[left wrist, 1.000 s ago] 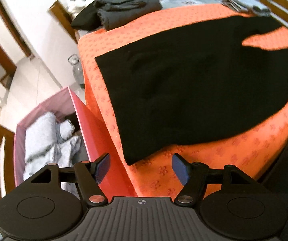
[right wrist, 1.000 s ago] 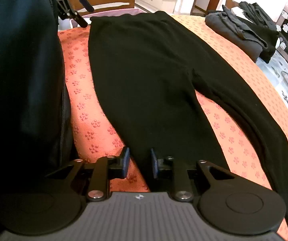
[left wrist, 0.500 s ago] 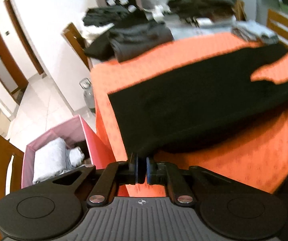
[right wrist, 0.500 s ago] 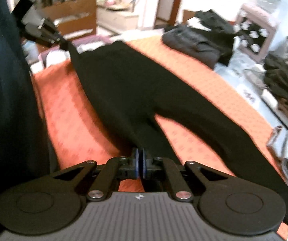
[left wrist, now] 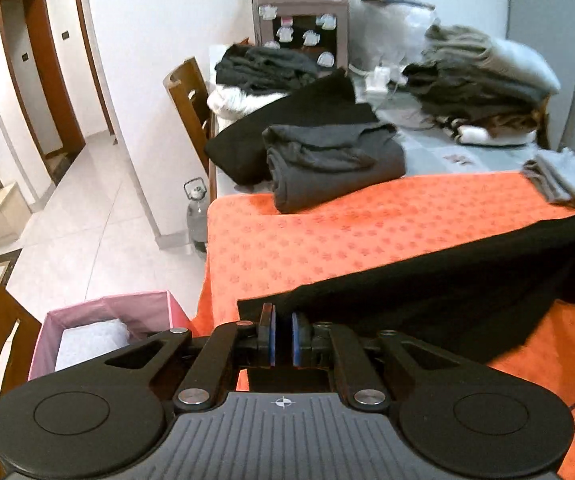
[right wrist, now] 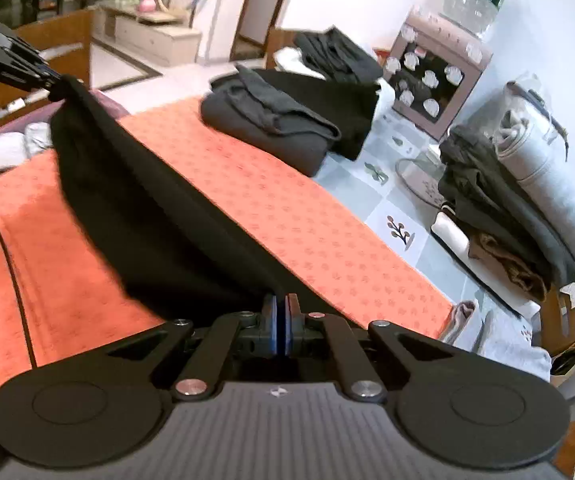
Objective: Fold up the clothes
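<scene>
Black trousers [right wrist: 135, 208] are stretched lengthwise between both tools, above the orange surface [right wrist: 287, 216]: left tool [left wrist: 283, 336] is clamped on one end, right tool [right wrist: 281, 322] on the other.

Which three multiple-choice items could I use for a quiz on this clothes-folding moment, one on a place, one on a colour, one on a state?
1. Where does the folded grey garment lie?
A. in the pink bin
B. at the far edge of the cloth
C. on the floor

2. What colour is the patterned cloth on the table?
A. orange
B. green
C. white

3. How is the black garment held?
A. lying flat, untouched
B. gripped by one gripper only
C. gripped by both, lifted off the cloth

Key: 1 B, it sits at the cloth's far end; 2 A, the cloth is orange; 3 C, the left gripper and the right gripper each have jaws shut on its edge, and it hangs between them.
</scene>
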Tool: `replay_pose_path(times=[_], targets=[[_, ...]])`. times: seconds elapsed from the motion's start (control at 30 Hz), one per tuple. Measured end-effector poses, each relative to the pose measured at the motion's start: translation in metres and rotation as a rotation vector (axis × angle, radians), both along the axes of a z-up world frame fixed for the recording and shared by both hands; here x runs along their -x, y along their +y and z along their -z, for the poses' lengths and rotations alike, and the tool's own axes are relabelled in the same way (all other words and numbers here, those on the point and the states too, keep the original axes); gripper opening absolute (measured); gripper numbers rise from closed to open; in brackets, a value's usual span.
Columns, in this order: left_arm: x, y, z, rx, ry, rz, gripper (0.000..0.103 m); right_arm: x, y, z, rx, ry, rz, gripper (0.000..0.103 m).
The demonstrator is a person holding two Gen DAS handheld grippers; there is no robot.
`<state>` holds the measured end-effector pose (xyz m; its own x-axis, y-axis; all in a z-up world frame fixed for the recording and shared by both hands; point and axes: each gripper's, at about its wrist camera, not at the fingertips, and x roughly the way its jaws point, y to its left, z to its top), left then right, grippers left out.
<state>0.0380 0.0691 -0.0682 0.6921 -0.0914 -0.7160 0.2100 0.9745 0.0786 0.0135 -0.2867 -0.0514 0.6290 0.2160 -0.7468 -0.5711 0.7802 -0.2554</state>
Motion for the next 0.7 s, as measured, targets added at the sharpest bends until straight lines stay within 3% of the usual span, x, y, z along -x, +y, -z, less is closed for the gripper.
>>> replay_pose_path(times=[0.33, 0.43, 0.53, 0.7], targets=[[-0.069, -0.005, 0.047, -0.006, 0.151, -0.086, 0.011, -0.096, 0.018, 0.060, 0.070, 0.153, -0.007, 0.005], [-0.080, -0.003, 0.055, -0.004, 0.173, -0.110, 0.019, -0.109, 0.021, 0.075, 0.087, 0.182, -0.008, 0.006], [-0.086, 0.001, 0.057, 0.009, 0.155, -0.154, 0.031, -0.115, 0.025, 0.086, 0.112, 0.165, -0.005, 0.014], [-0.080, 0.027, 0.047, 0.140, 0.113, -0.228, 0.041, -0.111, 0.021, 0.070, 0.062, 0.117, 0.057, 0.026]])
